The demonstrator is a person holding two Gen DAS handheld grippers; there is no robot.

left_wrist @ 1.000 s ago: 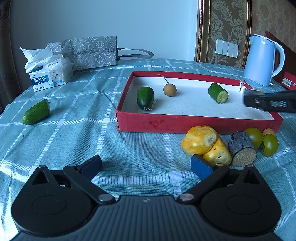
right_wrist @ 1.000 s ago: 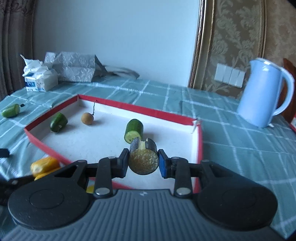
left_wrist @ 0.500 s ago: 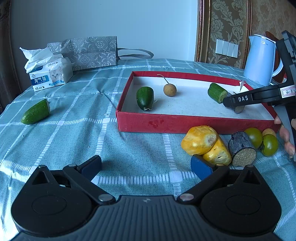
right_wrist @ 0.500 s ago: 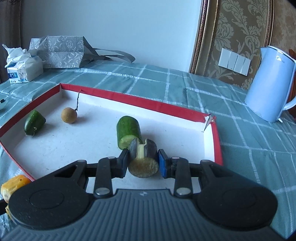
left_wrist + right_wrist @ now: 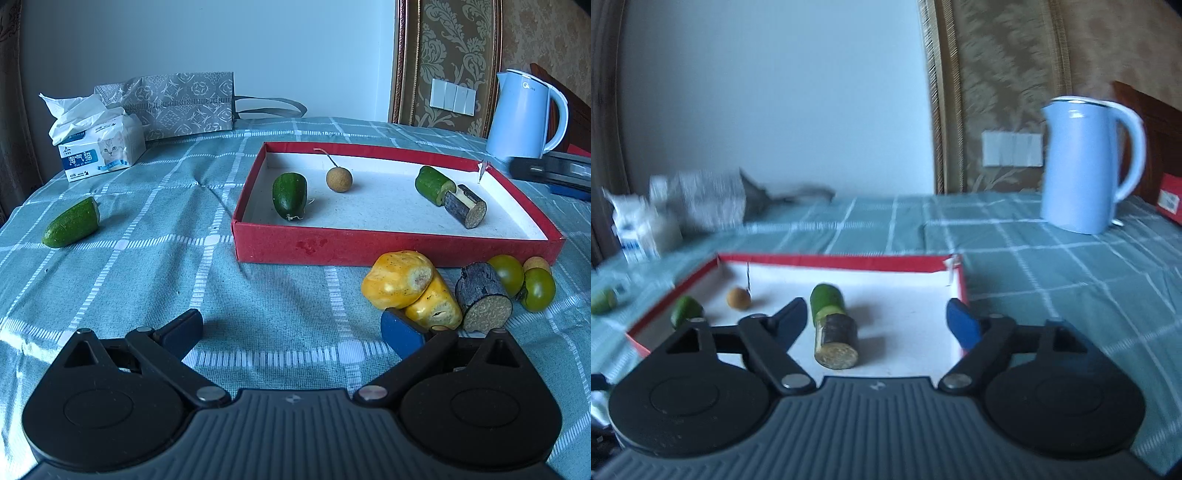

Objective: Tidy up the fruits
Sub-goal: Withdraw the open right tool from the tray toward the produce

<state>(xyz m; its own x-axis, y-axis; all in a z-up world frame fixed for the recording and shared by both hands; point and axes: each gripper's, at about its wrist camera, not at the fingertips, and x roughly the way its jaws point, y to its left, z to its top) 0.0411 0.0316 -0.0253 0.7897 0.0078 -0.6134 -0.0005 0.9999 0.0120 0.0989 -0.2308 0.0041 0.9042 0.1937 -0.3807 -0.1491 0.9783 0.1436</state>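
Released: dark stub (image 5: 836,341) now lies in red tray (image 5: 827,261), between opening right gripper (image 5: 877,321) fingers, untouched. Left gripper (image 5: 291,332) fingers spread, empty.

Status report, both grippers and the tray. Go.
Right gripper opening, nothing gripped; dark cane piece lies in the red tray. Left gripper open, empty. Path clear.

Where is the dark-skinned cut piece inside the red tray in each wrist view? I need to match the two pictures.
Left wrist: dark cut piece lies right of centre in the red tray, touching a green piece.
Right wrist: dark cut piece lies low at centre, between the opening jaws of the right gripper, not gripped.
Shared landmark: the blue kettle beyond the tray.
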